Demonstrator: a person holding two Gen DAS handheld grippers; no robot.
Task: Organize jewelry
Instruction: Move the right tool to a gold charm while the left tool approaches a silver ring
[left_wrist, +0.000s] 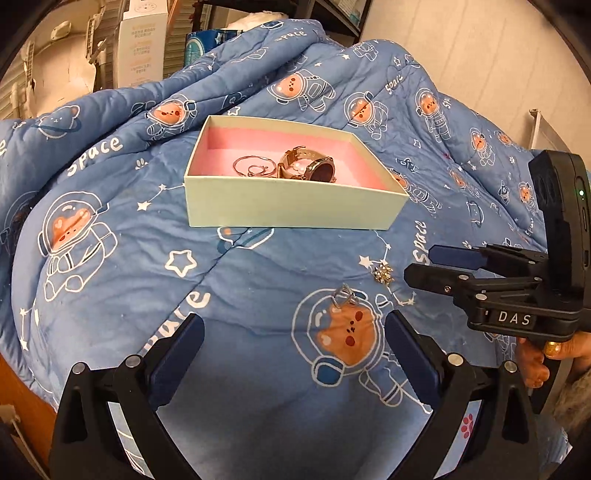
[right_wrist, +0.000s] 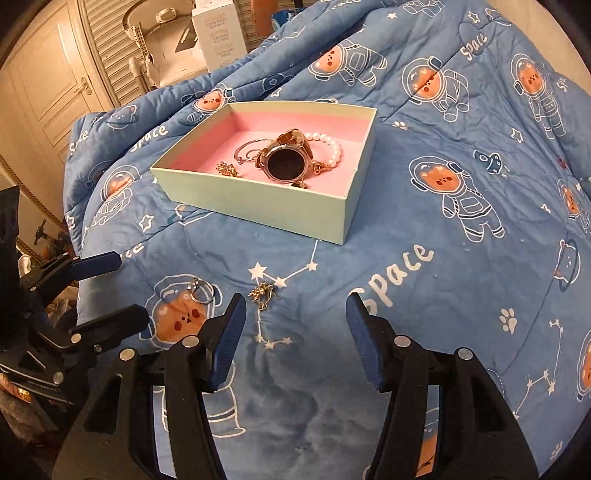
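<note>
- The box (right_wrist: 258, 210), pale green with a pink lining, lay ahead of both claws and held a watch (right_wrist: 282, 162), bangles and a pearl bracelet (right_wrist: 332, 147).
- The right gripper (right_wrist: 295, 332) was spread wide and empty; it likely needed shifting left to straddle the gold earring (right_wrist: 263, 291) just ahead of its left finger, then closing gently.
- The left gripper (left_wrist: 295, 354), also spread and empty, had the silver ring (left_wrist: 345, 295) just ahead, between its tips.

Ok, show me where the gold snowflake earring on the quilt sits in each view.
Left wrist: gold earring lies right of centre, just left of the right claw.
Right wrist: earring lies lower centre, just right of the claw's left finger.
Shared landmark: the box, farther back in both.
</note>
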